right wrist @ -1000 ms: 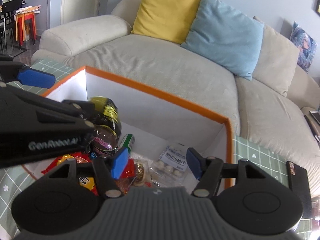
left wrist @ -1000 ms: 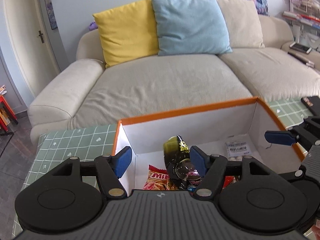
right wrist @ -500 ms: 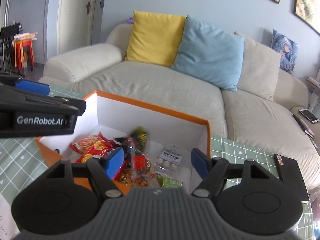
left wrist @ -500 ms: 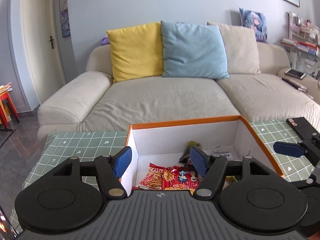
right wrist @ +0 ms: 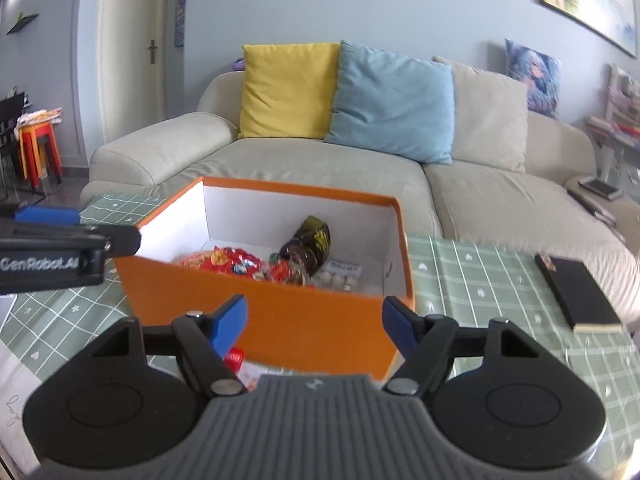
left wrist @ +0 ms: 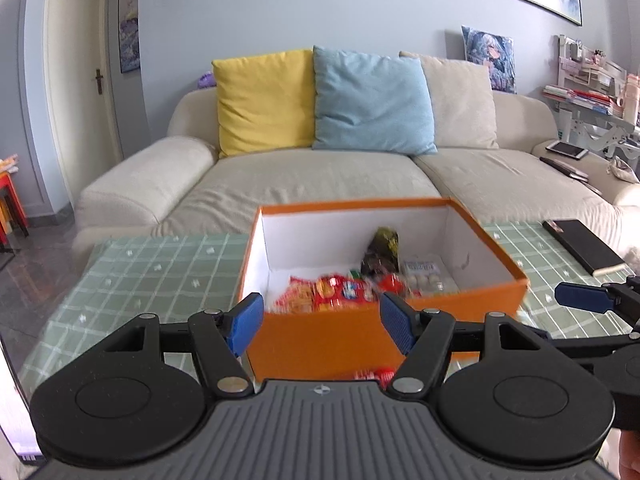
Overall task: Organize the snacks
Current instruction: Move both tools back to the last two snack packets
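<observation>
An orange box (left wrist: 340, 340) (right wrist: 280, 312) with white inner walls stands on the green checked table. In it lie red snack packets (left wrist: 328, 294) (right wrist: 228, 260), a dark packet with a yellow label (left wrist: 382, 254) (right wrist: 308, 246) leaning upright, and a white pack of small round pieces (left wrist: 422, 274) (right wrist: 342, 274). A small red snack (left wrist: 374, 374) (right wrist: 235, 358) lies on the table before the box's front wall. My left gripper (left wrist: 320, 324) is open and empty, short of the box. My right gripper (right wrist: 315, 327) is open and empty too, beside the left.
A black book (left wrist: 580, 246) (right wrist: 576, 296) lies on the table to the right of the box. Behind the table stands a beige sofa (left wrist: 312, 180) with yellow, blue and beige cushions. Red stools (right wrist: 38, 152) stand far left by the door.
Both grippers have drawn back from over the box to in front of it. The dark packet, earlier up by the left fingers, now rests in the box. The right jaws stand wider.
</observation>
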Motion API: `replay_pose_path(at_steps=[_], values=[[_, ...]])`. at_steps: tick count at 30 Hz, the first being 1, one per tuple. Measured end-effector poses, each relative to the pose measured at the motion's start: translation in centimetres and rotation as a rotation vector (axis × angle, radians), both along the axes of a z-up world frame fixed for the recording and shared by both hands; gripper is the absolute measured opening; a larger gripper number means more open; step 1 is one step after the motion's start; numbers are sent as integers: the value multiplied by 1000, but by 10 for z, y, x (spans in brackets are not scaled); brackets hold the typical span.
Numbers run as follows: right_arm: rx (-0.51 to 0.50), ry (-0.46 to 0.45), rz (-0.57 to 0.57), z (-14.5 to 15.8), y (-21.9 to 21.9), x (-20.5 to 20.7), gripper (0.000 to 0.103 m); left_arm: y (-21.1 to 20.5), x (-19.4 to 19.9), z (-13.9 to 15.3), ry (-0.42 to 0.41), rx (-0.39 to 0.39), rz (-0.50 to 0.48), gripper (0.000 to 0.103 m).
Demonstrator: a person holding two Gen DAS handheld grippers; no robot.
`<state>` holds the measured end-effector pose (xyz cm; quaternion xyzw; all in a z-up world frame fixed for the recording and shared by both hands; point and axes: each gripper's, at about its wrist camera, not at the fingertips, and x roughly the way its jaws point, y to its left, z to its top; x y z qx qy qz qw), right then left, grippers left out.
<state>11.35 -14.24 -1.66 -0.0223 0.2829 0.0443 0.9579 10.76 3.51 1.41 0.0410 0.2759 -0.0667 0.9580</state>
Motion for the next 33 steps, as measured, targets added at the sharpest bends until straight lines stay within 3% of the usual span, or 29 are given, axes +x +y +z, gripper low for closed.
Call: replay_pose_path(at_steps=[5,12,17,20,24,28,30,33], values=[[18,29,-24,-16,-7,-20,72,4,-15,-19,43,5,-11,77],[27,107,-27,-42,-12,-40,72,5,-32,-49,153,2,-51,51],[20,157,2,-57,-6,-46,72,9,-33,-66,241,-55,-64,47],[6,167,15,-64,-1,-47,72,9,-31,-75,285,-82,-69,47],[-12,165,15,-68,4,-43,70,9,-25,-84,313,-79,-65,65],[-30,165,11,-73,7,-37,68,10,-12,-94,351,-143,-67,70],[-30,177,5,-75,6,-33,68,11,-6,-99,360,-167,-57,78],[-5,201,-4,-80,5,-25,66,13,3,-105,367,-198,-39,79]])
